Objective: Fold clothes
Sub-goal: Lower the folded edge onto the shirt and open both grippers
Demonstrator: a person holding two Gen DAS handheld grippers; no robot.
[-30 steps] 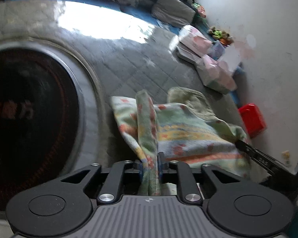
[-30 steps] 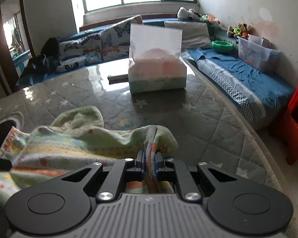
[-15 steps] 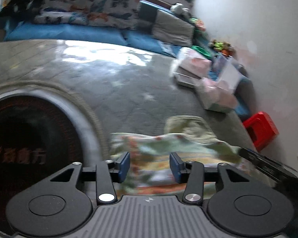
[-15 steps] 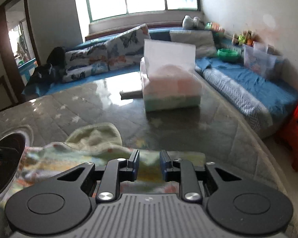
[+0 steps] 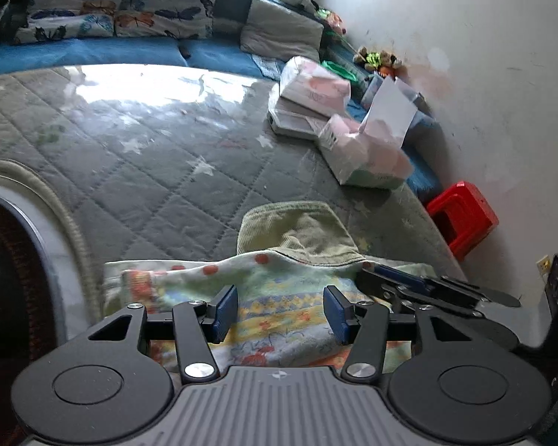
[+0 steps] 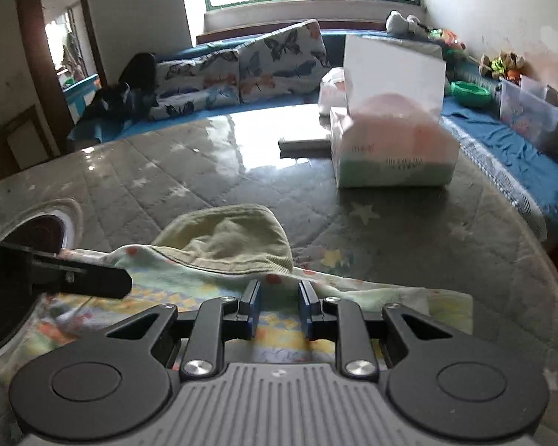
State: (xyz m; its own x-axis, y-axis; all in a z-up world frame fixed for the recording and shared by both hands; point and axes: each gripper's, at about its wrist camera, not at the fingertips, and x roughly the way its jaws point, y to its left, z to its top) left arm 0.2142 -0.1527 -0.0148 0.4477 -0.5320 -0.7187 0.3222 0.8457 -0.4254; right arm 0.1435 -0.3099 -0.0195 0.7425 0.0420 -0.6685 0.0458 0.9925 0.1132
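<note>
Lying flat on the quilted table (image 5: 160,171), the patterned garment (image 5: 279,308) is spreading out directly under and ahead of both tools, with a pale green fold (image 6: 227,238) at its far edge. The left hand-held gripper (image 5: 281,308) is hovering over the cloth with its jaws spread wide, gripping nothing. The right hand-held gripper (image 6: 278,308) is sitting beside it, jaws parted less widely, also empty above the fabric.
</note>
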